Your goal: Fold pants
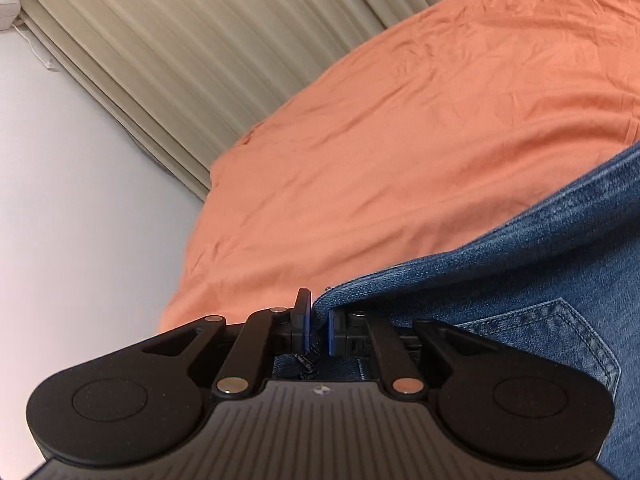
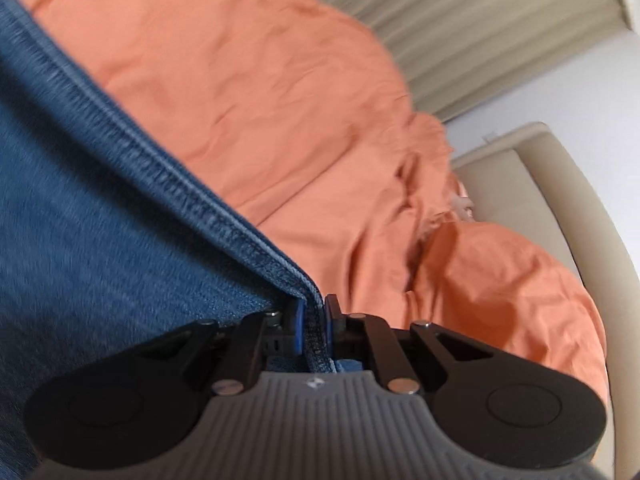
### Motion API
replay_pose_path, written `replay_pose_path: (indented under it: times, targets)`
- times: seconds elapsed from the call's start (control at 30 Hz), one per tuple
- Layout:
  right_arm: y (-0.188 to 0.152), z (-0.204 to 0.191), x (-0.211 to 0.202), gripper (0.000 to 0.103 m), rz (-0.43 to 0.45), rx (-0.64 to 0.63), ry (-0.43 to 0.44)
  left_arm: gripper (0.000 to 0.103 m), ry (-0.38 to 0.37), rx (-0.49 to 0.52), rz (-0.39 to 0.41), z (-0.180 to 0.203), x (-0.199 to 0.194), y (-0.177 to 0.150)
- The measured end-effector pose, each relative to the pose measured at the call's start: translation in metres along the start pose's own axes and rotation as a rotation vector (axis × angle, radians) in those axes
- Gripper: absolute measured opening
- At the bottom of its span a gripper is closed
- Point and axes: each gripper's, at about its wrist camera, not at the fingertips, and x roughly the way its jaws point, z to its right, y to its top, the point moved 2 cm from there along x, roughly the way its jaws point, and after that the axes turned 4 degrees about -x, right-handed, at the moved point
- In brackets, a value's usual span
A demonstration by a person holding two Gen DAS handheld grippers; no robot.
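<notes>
- Left wrist view: the left tool (image 1: 319, 326) is clamped on a folded edge of the blue denim pants (image 1: 532, 280), the cloth pinched between its two blue pads (image 1: 332, 332).
- From the pinched spot the pants run toward the right side of the picture, and a stitched back pocket (image 1: 560, 336) shows just to the right of the tool.
- The pants lie over an orange bed cover (image 1: 400, 140), which fills the middle of the picture beyond the tool and is lightly creased.
- Past the far edge of the orange bed cover hangs a beige pleated curtain (image 1: 180, 60); to the left of the cover is a plain white wall (image 1: 60, 220).
- Right wrist view: the right tool (image 2: 313, 322) is closed on a thick stitched seam (image 2: 160, 168) of the pants (image 2: 100, 240), the seam passing straight between its blue pads (image 2: 298, 332).
- The seam runs from the tool toward the upper left, and the denim spreads over the whole left side of the picture; this view is somewhat blurred.
- The orange bed cover (image 2: 260, 100) lies beyond and to the right of the seam, bunched into deeper folds near the right.
- Beside the bunched cover, at the right, stands a cream padded headboard (image 2: 560, 200); the beige curtain (image 2: 480, 20) hangs above the cover.
</notes>
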Motion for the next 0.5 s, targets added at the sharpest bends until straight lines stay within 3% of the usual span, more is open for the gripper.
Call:
replay_pose_path:
  times: [0.2, 0.37, 0.4, 0.43, 0.47, 0.5]
  targets:
    - [0.019, -0.017, 0.034, 0.003, -0.069, -0.033, -0.008, 0.010, 0.017, 0.019, -0.037, 0.021, 0.031, 0.010]
    - [0.021, -0.037, 0.058, 0.005, -0.122, -0.059, -0.018, 0.022, -0.015, -0.047, -0.096, 0.020, 0.045, 0.005]
    - [0.021, -0.037, 0.059, 0.012, -0.122, -0.060, -0.027, 0.029, -0.023, -0.040, -0.101, 0.019, 0.045, 0.005]
    - [0.021, -0.036, 0.059, 0.016, -0.122, -0.048, -0.028, 0.045, -0.025, -0.024, -0.104, 0.019, 0.044, 0.005]
    - [0.022, -0.033, 0.059, 0.029, -0.129, -0.030, -0.035, 0.060, -0.017, -0.012, -0.109, 0.017, 0.044, 0.006]
    - [0.022, -0.028, 0.058, 0.045, -0.132, -0.003, -0.047, 0.091, -0.011, -0.020, -0.110, 0.014, 0.041, 0.007]
